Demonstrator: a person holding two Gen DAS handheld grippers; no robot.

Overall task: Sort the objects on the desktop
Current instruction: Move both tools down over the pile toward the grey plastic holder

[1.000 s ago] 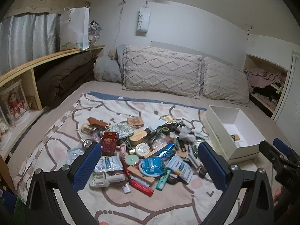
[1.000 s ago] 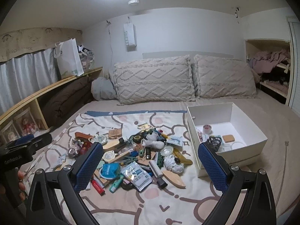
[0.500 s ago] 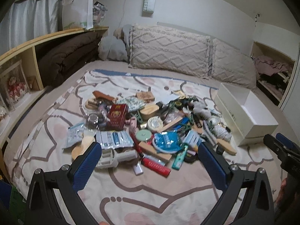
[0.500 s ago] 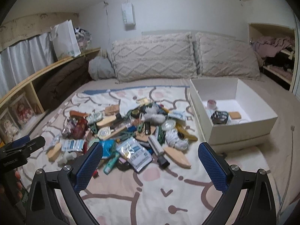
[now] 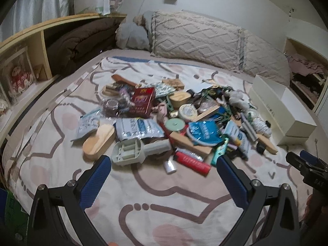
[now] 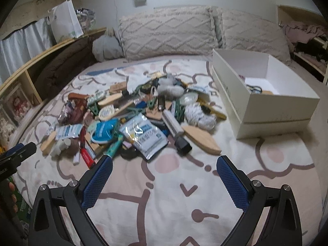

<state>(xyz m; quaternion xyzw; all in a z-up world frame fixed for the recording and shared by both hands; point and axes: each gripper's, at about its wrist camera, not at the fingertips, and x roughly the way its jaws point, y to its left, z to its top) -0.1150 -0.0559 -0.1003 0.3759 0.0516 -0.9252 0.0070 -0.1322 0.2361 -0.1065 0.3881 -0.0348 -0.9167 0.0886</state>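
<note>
Both grippers, left gripper (image 5: 164, 162) and right gripper (image 6: 164, 162), hover with fingers spread and empty over the clutter pile (image 5: 174, 119) on the bed (image 6: 184, 194), white box (image 6: 276, 106) alongside for sorting.

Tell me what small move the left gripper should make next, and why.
Probably ease the left gripper forward and down onto the red lighter. The fingers are open and empty, and the lighter lies at the near edge of the pile, with the white box open beside it.
</note>
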